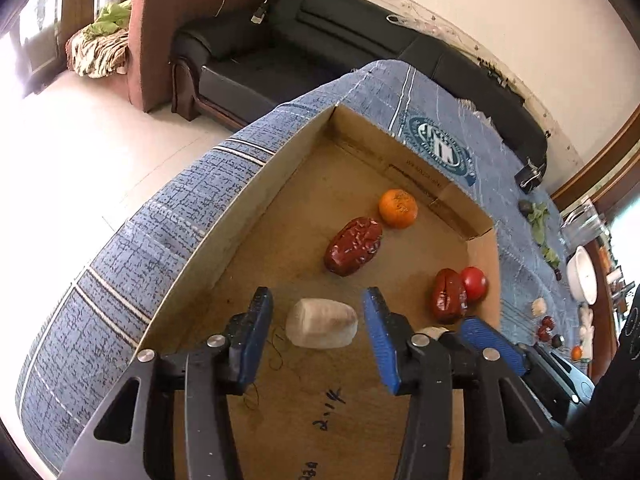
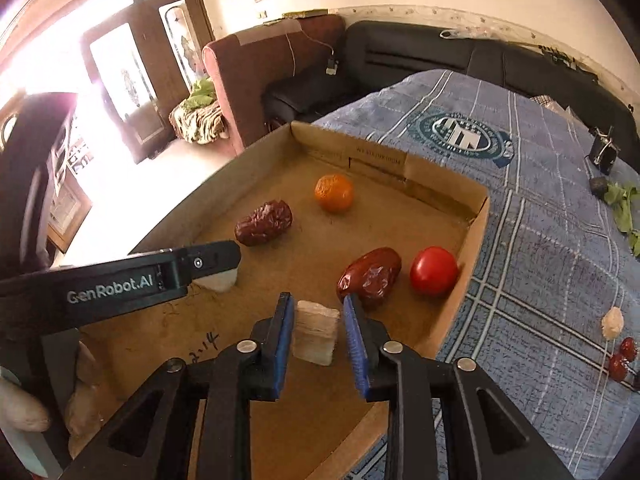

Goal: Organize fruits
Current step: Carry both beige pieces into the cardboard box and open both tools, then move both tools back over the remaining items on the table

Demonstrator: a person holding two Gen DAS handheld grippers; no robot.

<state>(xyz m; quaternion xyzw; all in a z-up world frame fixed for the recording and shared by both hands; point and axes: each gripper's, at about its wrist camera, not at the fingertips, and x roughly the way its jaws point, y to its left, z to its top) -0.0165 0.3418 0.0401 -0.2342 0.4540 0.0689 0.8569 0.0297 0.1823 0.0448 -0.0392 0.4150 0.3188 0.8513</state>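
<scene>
A shallow cardboard box (image 1: 224, 240) sits on a blue checked cloth (image 1: 120, 264) that covers a table. The fruits lie on the box floor.

The left gripper (image 1: 318, 312) points down into the near part of the box. Its blue fingers (image 1: 260, 320) stand apart, one on each side of a pale white chunk (image 1: 322, 324). There is a gap on both sides, so the fingers do not squeeze it. The chunk rests on the box floor.

The right gripper (image 2: 316, 326) is just to the right of the left one. Another pale white chunk (image 2: 315, 332) sits between its blue fingers (image 2: 285, 332). The left finger looks right against the chunk, and the right finger shows a thin gap. The grip looks let go, and this chunk also rests on the floor of the box.

Farther in, a small orange (image 1: 398, 208) lies near the far wall of the box. A wrinkled red date (image 1: 353, 246) lies just near and left of it. By the right wall, a second red date (image 1: 449, 295) touches a small red tomato (image 1: 474, 283).

On the cloth to the right of the box, more small red fruits (image 2: 622, 356) and a pale lump (image 2: 612, 322) lie well apart from the box. Some green leaves (image 2: 624, 208) lie farther away. A dark sofa (image 1: 320, 40) stands behind the table.
</scene>
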